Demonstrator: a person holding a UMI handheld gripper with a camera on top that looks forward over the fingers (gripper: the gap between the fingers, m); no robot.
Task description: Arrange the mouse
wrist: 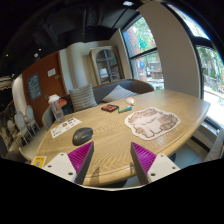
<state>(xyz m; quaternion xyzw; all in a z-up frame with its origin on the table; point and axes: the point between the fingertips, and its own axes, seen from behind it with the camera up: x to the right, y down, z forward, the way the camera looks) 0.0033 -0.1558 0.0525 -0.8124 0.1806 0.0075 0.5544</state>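
Observation:
A dark grey mouse [82, 134] lies on the round wooden table [110, 140], ahead of my left finger and a little to its left. A light mouse mat with a cartoon print [152, 122] lies further right, beyond my right finger. My gripper [112, 160] is open and empty, held above the table's near edge. Its magenta pads [80, 159] stand wide apart with bare wood between them.
A white paper sheet [64, 126] lies left of the mouse. A red card [109, 107] and small items sit at the table's far side. Chairs [84, 97] and a cabinet [105, 66] stand beyond. Windows [145, 50] are on the right.

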